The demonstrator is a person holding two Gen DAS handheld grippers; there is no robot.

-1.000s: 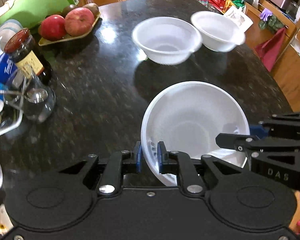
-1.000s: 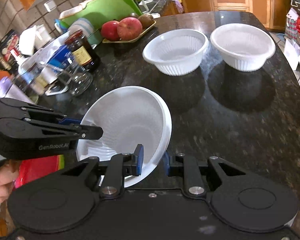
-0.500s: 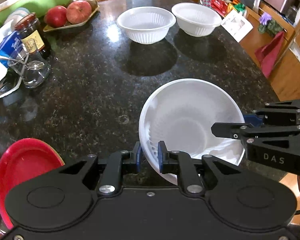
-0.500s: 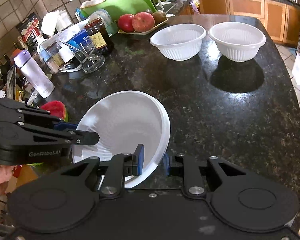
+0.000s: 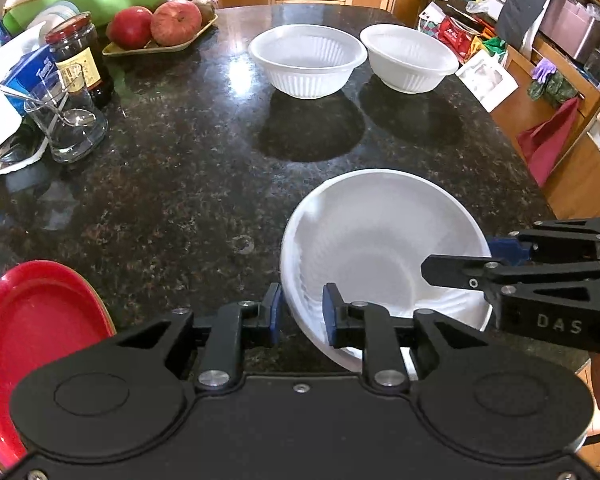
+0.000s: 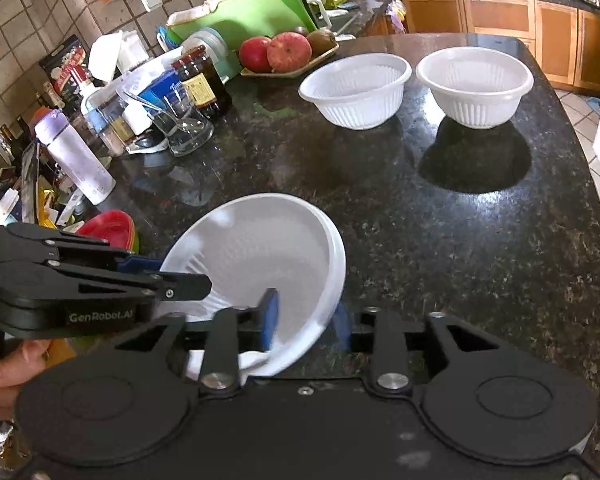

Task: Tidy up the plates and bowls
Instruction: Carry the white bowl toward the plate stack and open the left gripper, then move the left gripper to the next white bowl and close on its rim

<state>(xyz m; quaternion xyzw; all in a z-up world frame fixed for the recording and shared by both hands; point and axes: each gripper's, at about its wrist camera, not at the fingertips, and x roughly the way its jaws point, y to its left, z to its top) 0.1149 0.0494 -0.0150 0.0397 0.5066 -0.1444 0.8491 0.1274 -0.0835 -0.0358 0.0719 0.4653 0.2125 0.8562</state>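
Left wrist view: I have the left gripper (image 5: 300, 310) at 6 o'clock, its jaws opening astride the near-left rim of the white bowl (image 5: 380, 248), pads no longer pressing on it. The bowl sits at 4 o'clock on the black counter (image 5: 172, 184), tilted toward me. I judge it thin, ribbed disposable ware: light, flexible, easily dented, so I take hold only at the rolled rim, wall between the pads. The right gripper (image 5: 460, 264) reaches in from 3 o'clock over the opposite rim. Red plates (image 5: 36, 344) lie at 8 o'clock; two more white bowls (image 5: 306, 60) stand at 12 o'clock.

Right wrist view: the right gripper's jaws are opening, the bowl's right rim between them, unpinched. Both tools point steeply down at the counter.
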